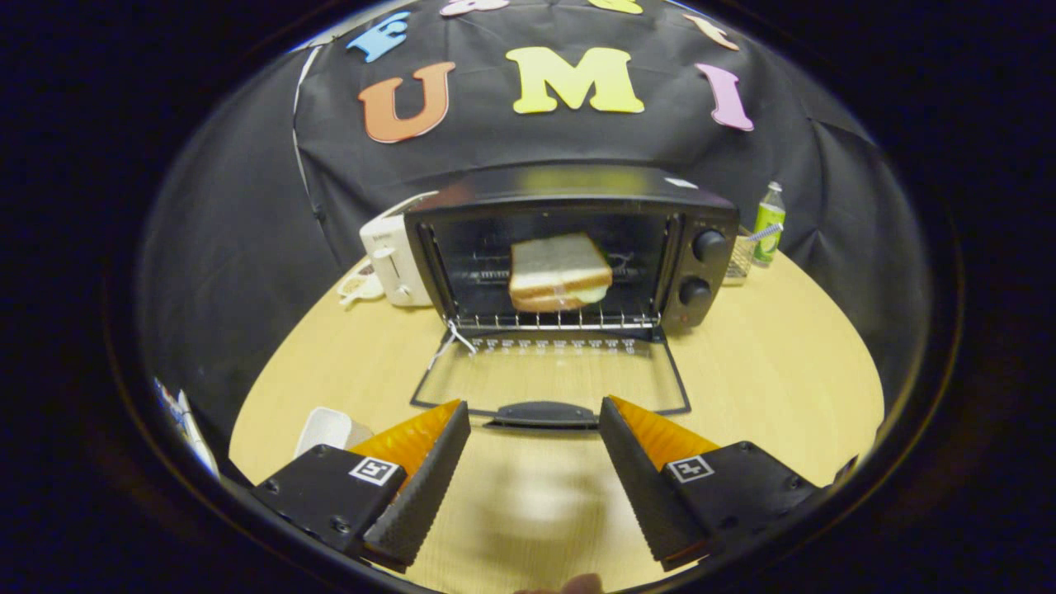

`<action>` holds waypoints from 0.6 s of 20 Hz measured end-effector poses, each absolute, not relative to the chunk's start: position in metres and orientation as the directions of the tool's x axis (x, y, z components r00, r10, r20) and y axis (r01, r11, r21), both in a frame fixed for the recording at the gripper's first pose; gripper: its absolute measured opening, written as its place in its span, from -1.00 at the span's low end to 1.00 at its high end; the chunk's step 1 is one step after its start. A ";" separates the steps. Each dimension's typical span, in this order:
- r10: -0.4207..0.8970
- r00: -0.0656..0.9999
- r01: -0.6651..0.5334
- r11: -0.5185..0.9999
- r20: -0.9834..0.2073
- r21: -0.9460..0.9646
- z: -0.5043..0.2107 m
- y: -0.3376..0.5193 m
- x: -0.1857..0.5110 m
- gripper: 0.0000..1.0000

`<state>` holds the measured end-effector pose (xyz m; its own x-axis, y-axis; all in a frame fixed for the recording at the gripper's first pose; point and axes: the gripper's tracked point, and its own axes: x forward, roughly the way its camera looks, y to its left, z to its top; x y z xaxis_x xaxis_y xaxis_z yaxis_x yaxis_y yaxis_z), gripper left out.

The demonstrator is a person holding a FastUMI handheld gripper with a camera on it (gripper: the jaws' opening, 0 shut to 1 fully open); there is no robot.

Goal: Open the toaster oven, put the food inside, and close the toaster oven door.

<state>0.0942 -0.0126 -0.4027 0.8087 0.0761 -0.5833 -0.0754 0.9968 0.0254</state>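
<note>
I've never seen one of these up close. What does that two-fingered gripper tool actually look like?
The gripper has two wedge-shaped fingers with ridged inner faces. Each sits on a dark block fastened with screws and bearing a small square black-and-white marker. Its fingers are open.

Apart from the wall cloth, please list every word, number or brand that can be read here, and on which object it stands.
No text can be read.
On the white toaster: a small mark, too blurred.
On the bottle: label too small.
On the toaster oven, by its knobs: markings too small.
On the claw, open and empty, the door handle just ahead: square coded markers, no words.
</note>
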 end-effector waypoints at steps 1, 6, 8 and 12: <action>0.064 0.798 -0.066 0.998 -0.599 0.019 -0.414 -0.014 0.093 1.00; 0.028 0.762 -0.030 1.000 -0.647 0.008 -0.455 -0.019 0.097 1.00; 0.017 0.752 -0.016 1.000 -0.658 0.008 -0.466 -0.020 0.102 1.00; -0.019 0.751 0.020 1.000 -0.660 -0.006 -0.479 -0.021 0.112 1.00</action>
<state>0.1124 -0.0211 -0.4789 0.7509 -0.0195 -0.6601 0.0203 0.9998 -0.0064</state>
